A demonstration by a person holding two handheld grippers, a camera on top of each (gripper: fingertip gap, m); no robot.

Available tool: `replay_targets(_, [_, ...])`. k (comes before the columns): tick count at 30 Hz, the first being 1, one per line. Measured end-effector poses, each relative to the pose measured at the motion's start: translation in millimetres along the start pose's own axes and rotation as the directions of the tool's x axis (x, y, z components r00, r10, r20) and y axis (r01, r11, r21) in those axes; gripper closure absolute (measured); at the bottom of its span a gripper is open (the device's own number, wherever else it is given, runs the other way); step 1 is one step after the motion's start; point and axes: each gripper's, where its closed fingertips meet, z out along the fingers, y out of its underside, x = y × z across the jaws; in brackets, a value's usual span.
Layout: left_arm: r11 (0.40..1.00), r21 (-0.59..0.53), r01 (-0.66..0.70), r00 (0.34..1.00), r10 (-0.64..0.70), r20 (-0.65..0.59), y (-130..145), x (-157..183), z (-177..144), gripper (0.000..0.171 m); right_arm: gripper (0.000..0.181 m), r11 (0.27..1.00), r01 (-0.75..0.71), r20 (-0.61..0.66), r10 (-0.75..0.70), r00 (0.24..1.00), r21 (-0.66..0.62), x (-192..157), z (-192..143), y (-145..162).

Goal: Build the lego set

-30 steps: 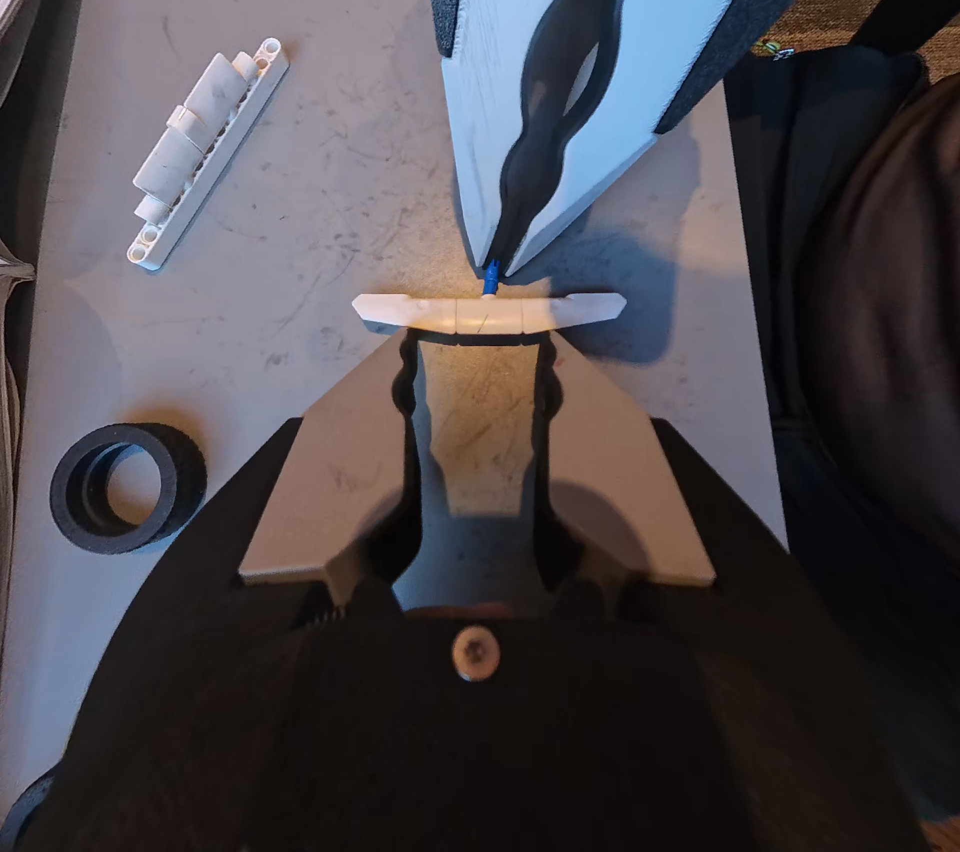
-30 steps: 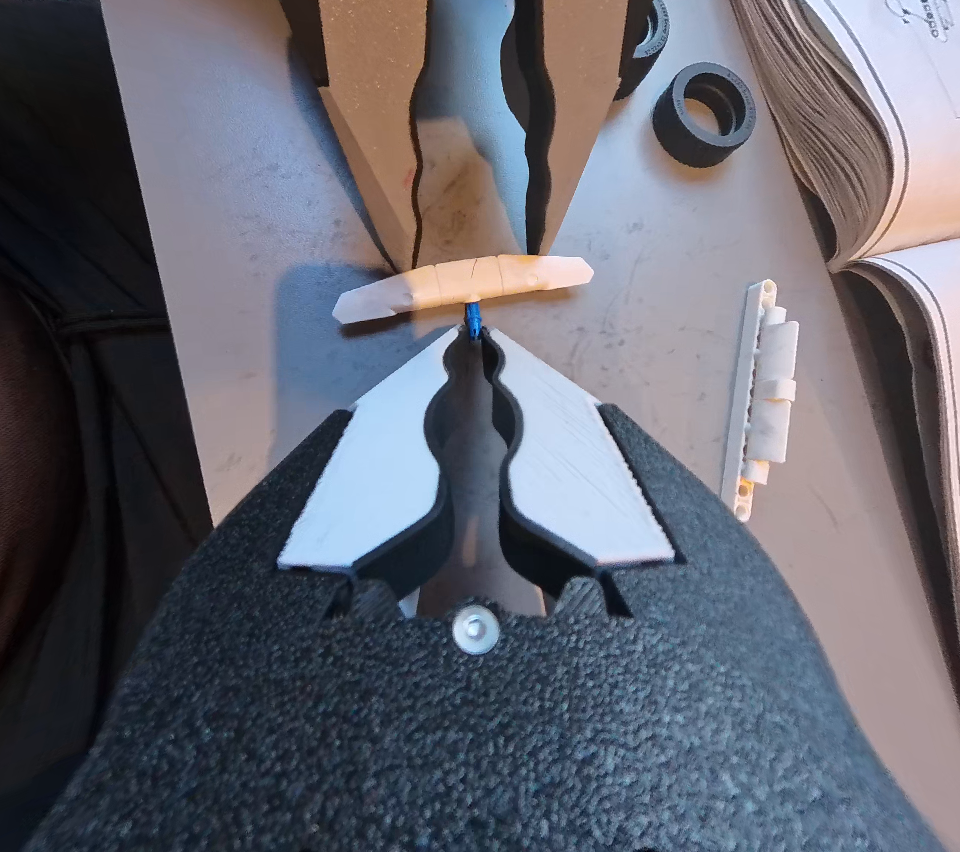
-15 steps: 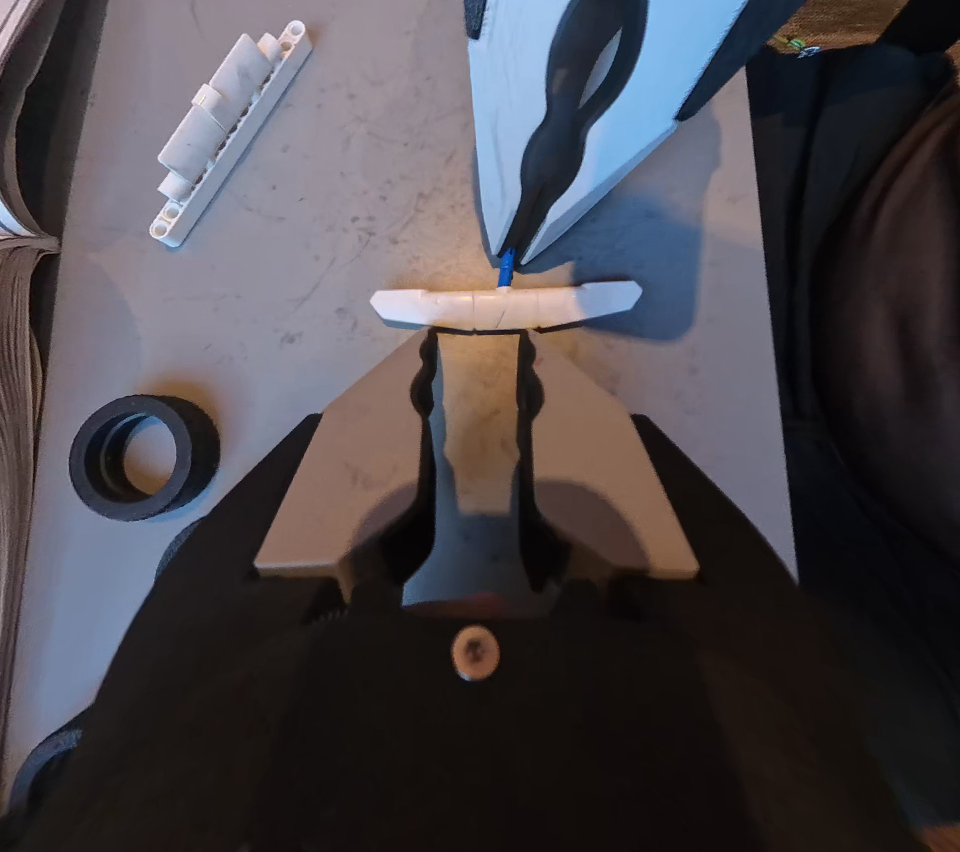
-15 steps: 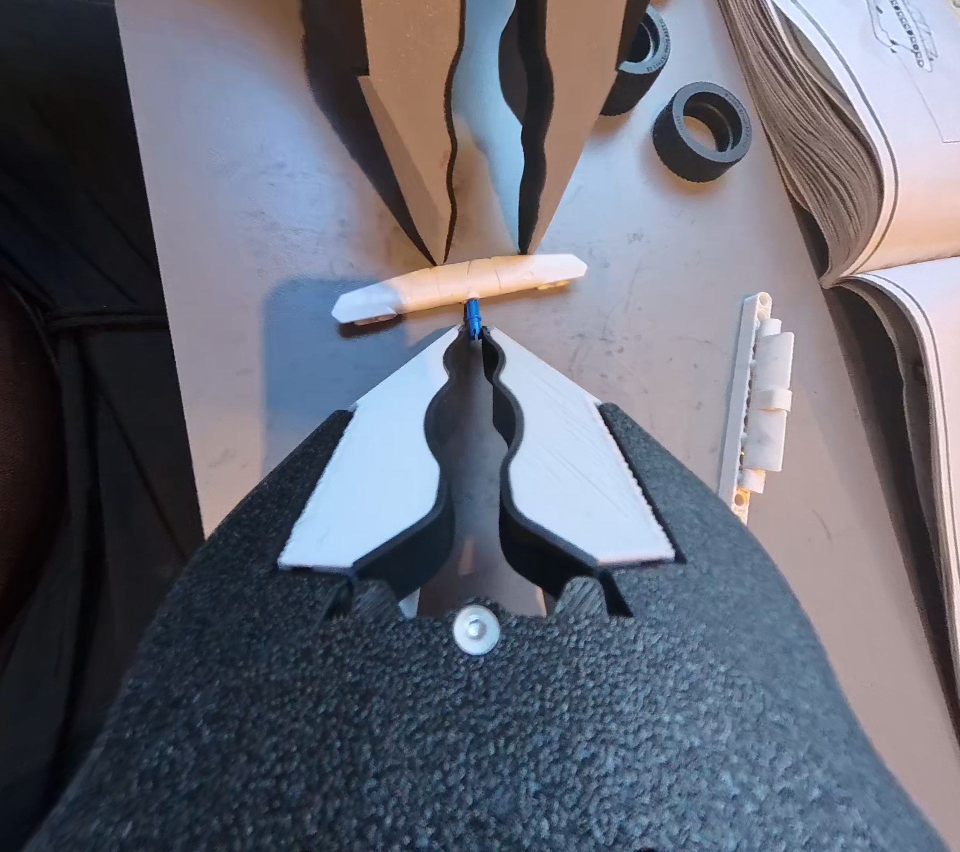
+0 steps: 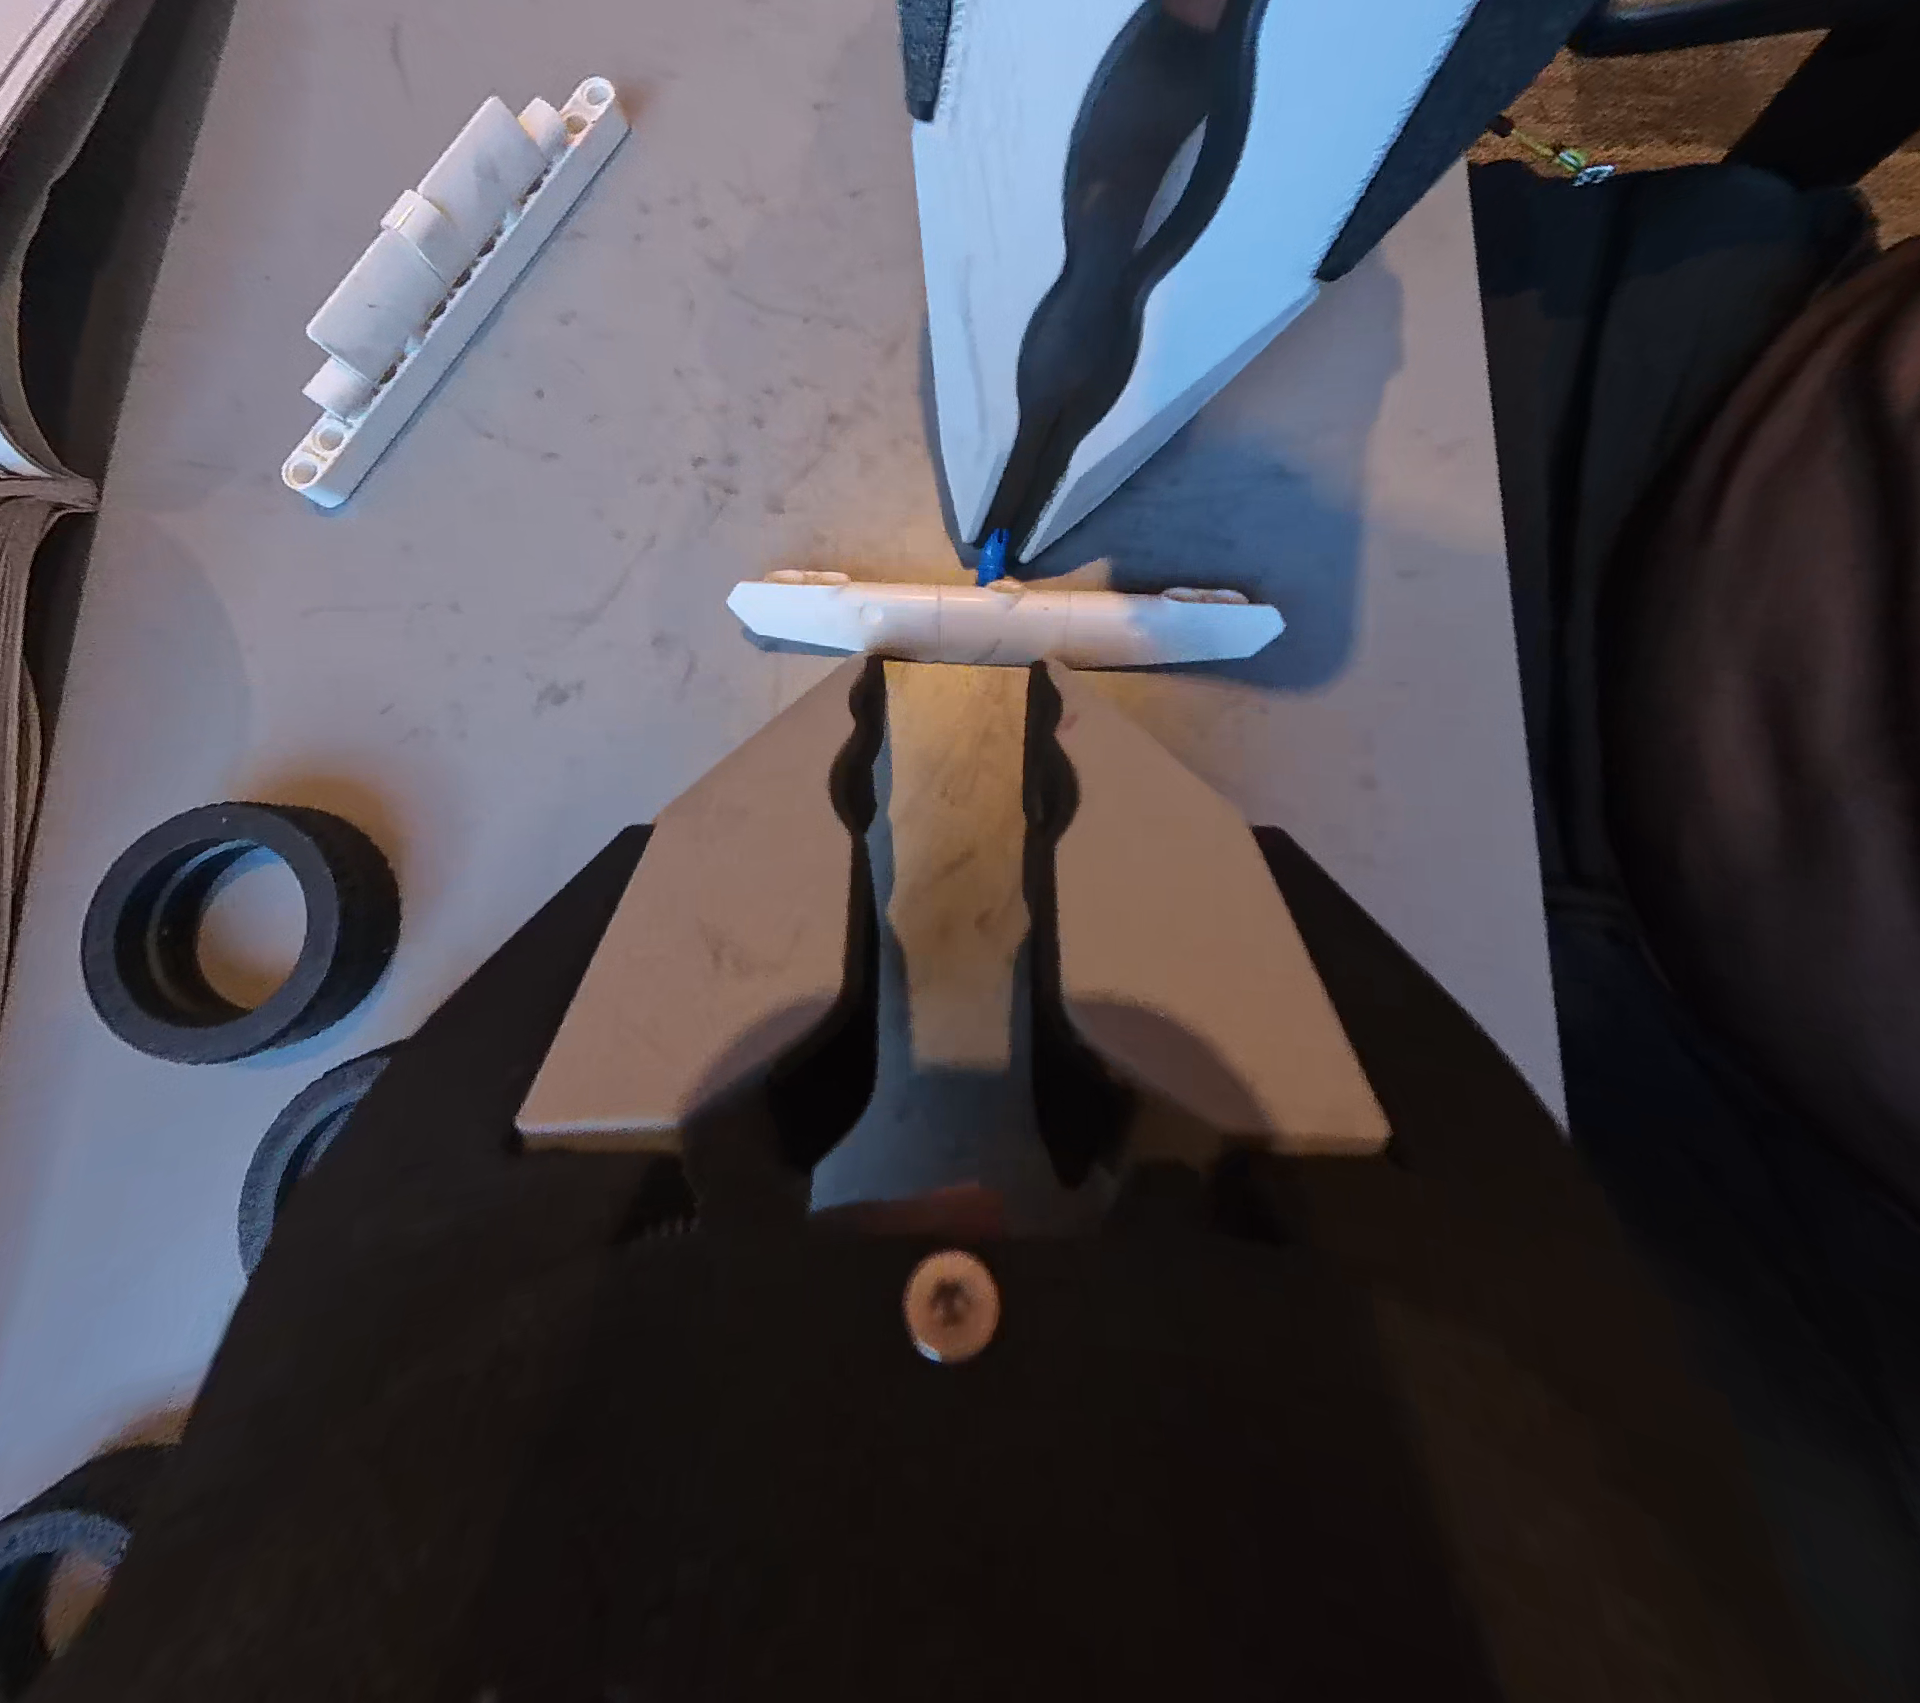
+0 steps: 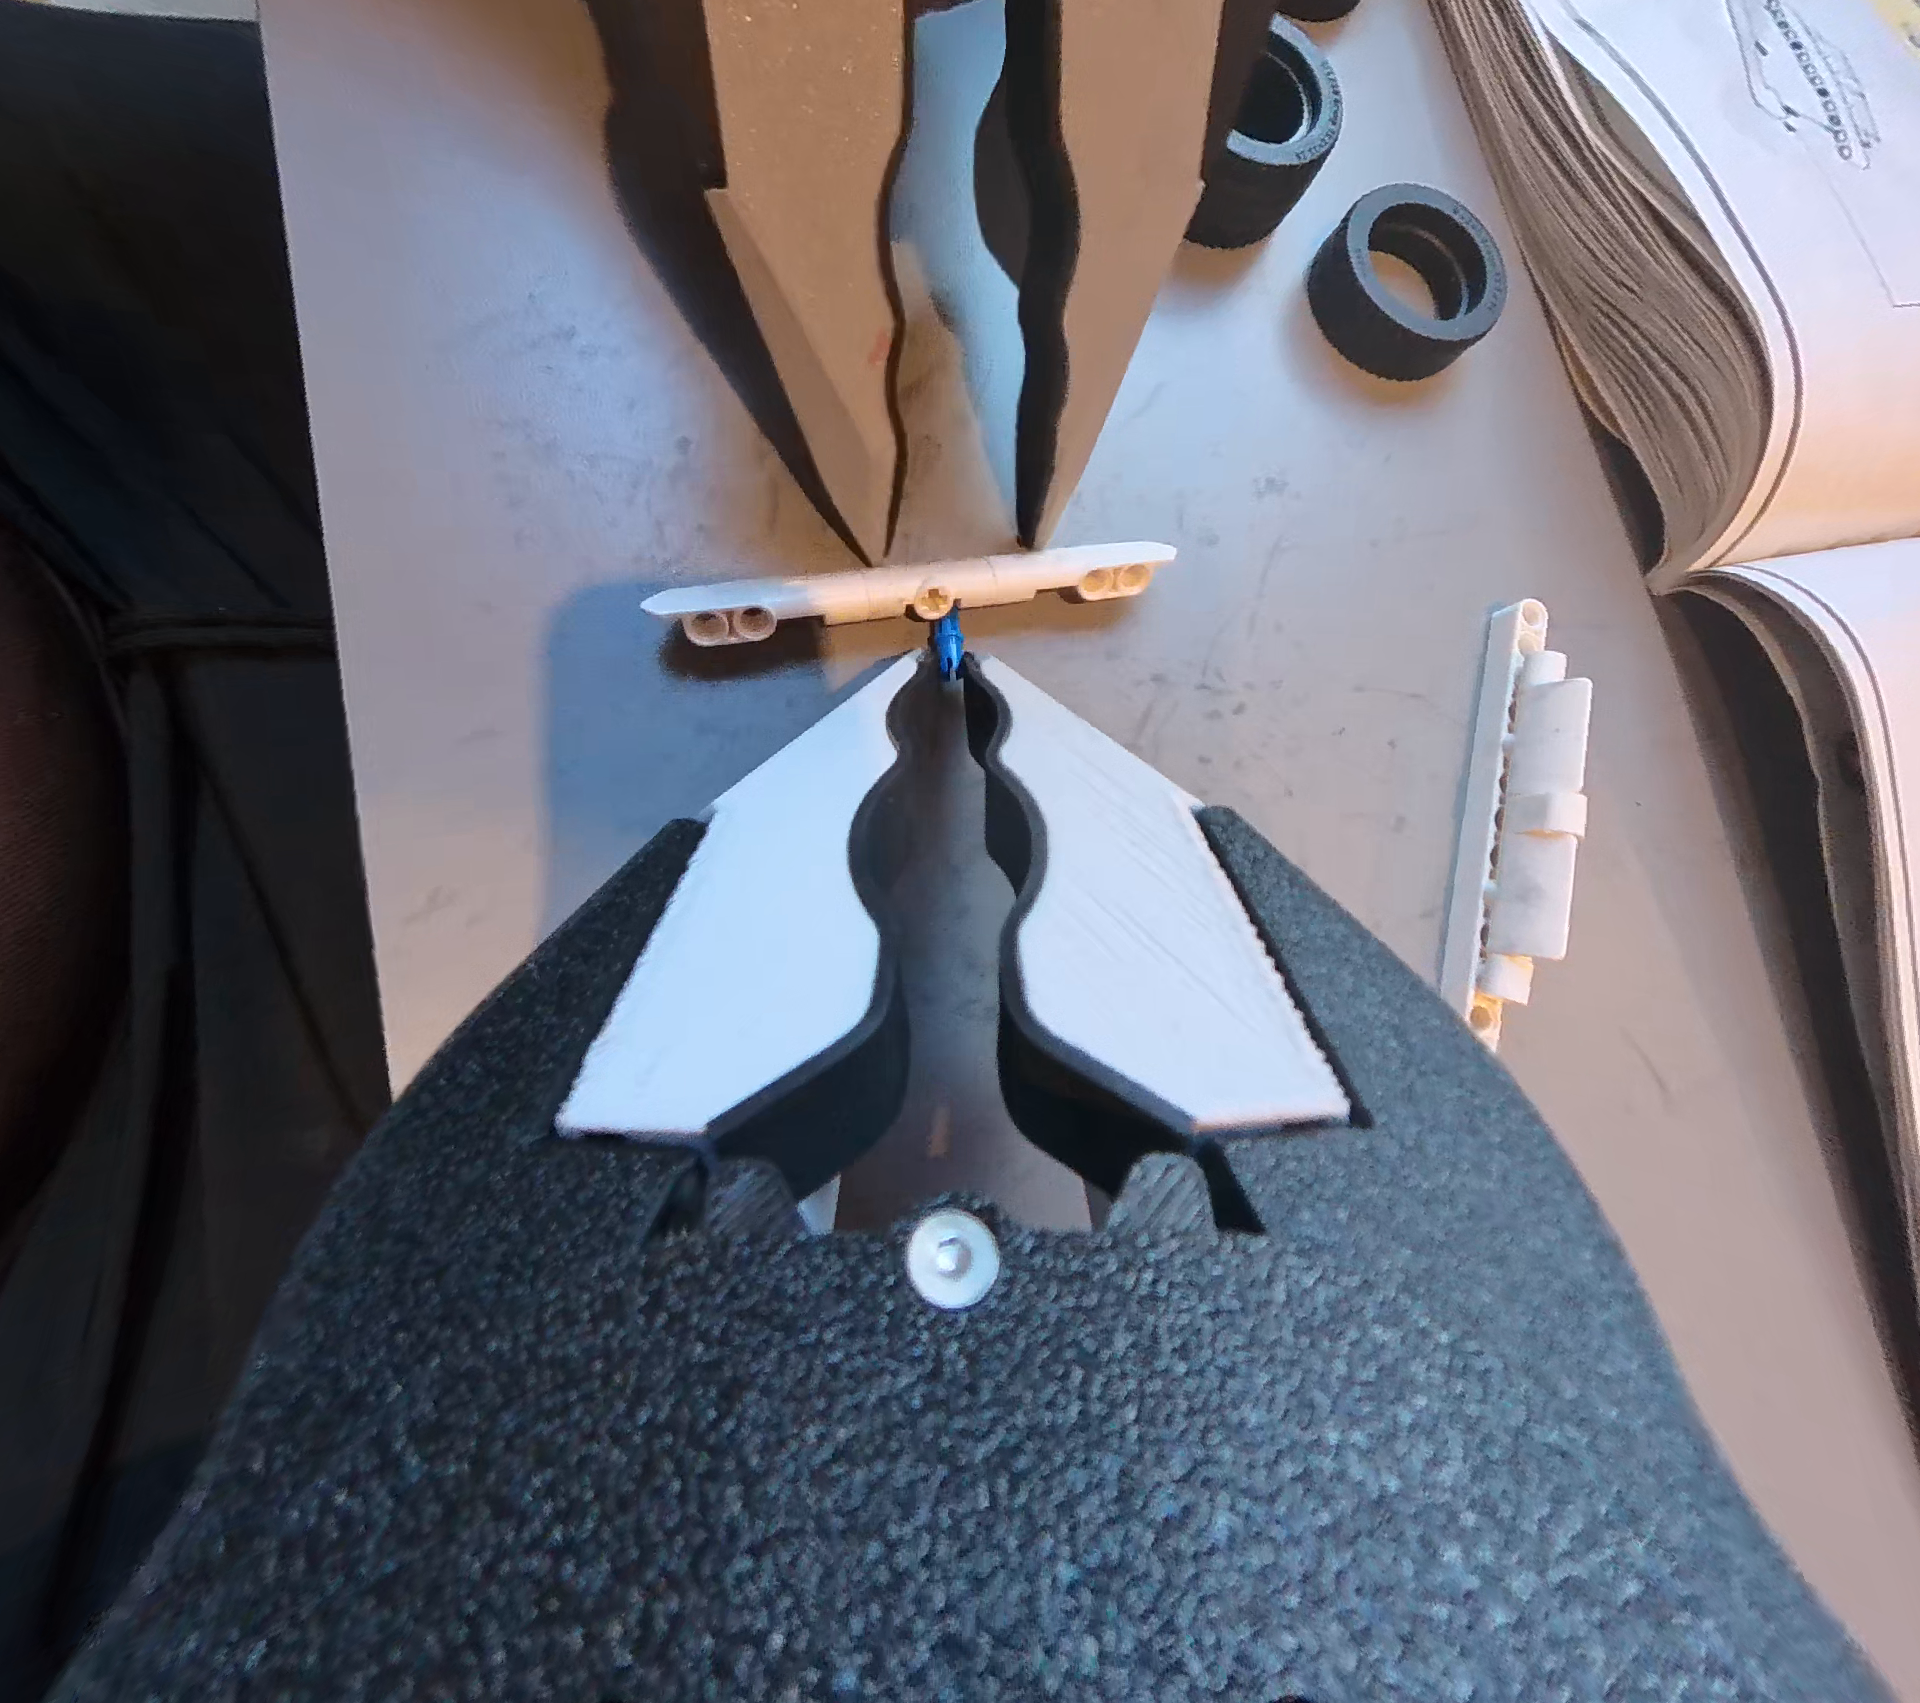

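Observation:
A long white lego piece (image 5: pixel 1143 630) with angled ends is held crosswise just above the grey table (image 5: pixel 644 531). My left gripper (image 5: pixel 954 679) is shut on its middle section. It also shows in the right wrist view (image 6: pixel 1039 583), where round holes near both ends and a cross hole in the middle face the camera. My right gripper (image 6: pixel 948 666) is shut on a small blue pin (image 6: pixel 945 640), whose tip touches the piece at that middle hole. In the left wrist view the right gripper (image 5: pixel 1000 541) comes in from above with the pin (image 5: pixel 992 557).
A white beam assembly (image 5: pixel 457 292) lies to the left, also seen in the right wrist view (image 6: pixel 1522 832). Black tyres (image 5: pixel 239 931) (image 6: pixel 1408 292) lie on the table. An open instruction booklet (image 6: pixel 1714 147) lies beyond them. The table edge and dark clothing (image 5: pixel 1766 718) are close by. Left and right tips are no more than a few centimetres apart.
My left gripper's fingers have closed in on the white piece. The piece has turned so its holes face the right gripper. The blue pin stays at its middle.

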Motion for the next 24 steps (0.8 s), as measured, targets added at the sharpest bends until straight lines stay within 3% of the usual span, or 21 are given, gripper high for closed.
replay_targets(10, [0.999,0.042,0.025,1.000,-0.025,0.015,-3.7,-2.1,-4.7,0.137,0.177,1.000,0.011,-0.043,-0.012,0.999,-0.023,8.8,-6.6,5.6])
replay_targets(17, [0.999,0.016,0.049,0.997,-0.049,0.051,-5.3,-2.5,5.4,0.125,0.177,1.000,0.000,0.008,0.000,1.000,0.006,3.0,-10.3,3.3])
replay_targets(24, [0.997,0.027,0.070,0.995,-0.071,0.069,-5.4,-9.1,5.1,0.128,0.177,1.000,0.007,0.023,-0.007,1.000,-0.022,-1.1,-9.2,8.3])
